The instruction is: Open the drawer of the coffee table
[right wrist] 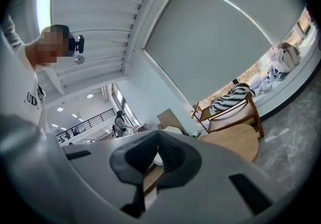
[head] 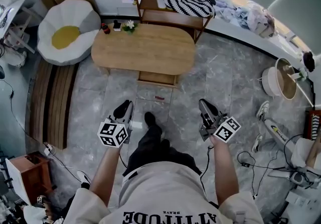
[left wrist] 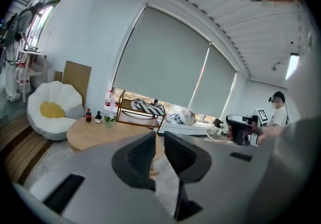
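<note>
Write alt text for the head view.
A person stands on a grey marble floor holding a left tool and right tool, both short of an oval wooden coffee table whose drawer juts toward them.

Light-wood coffee table [head: 143, 49]; white chair [head: 75, 14], yellow cushion [head: 65, 37]; zebra-striped blanket [head: 188, 2].

Left gripper [head: 124, 107] narrowly parted, empty; right gripper [head: 204, 105] closed, empty; both side by side, pointing forward.
</note>
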The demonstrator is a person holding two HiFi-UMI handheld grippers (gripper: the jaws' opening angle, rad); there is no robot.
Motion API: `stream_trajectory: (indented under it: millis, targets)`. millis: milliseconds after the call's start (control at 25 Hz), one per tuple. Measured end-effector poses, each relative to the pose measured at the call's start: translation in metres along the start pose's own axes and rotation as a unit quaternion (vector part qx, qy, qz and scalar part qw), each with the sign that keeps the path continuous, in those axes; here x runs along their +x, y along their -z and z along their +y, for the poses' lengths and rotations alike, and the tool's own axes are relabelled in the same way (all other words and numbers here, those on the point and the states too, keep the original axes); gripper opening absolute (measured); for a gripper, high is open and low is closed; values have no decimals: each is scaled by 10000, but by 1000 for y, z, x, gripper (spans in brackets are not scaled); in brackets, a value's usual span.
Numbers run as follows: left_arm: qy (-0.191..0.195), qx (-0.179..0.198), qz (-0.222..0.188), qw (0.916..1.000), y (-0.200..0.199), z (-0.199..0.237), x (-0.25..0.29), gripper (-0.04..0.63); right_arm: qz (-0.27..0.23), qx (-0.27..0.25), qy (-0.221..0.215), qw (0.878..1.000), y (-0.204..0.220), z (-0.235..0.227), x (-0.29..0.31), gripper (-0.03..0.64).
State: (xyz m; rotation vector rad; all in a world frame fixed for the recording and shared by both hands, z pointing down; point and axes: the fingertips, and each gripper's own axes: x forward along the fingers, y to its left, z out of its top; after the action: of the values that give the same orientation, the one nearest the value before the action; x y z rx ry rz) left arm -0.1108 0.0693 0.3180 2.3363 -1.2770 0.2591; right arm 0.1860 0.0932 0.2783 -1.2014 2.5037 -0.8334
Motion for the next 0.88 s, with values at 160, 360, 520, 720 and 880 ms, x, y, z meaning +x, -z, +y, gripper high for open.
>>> stream_trajectory:
  millis: [160, 360, 520, 720, 880]
  targets:
    - [92, 120, -19, 9999, 17, -31, -30, 64, 315, -322, -31, 9990, 22, 27, -34, 18]
    - [121, 324, -144, 9993, 10, -74, -72, 64, 655, -880, 31, 9940, 26, 58, -83, 18]
    - [94, 416, -240, 9988, 3, -88, -105, 64, 574, -1135, 166, 9917, 23, 85, -107, 18]
    - [95, 651, -315, 9973, -10, -88, -133, 64, 575, -1595, 269, 9852, 23, 116, -106, 18]
    - [118, 855, -341, 9957, -20, -82, -144, 64, 491, -1992, 543, 9772, 21, 134, -104, 18]
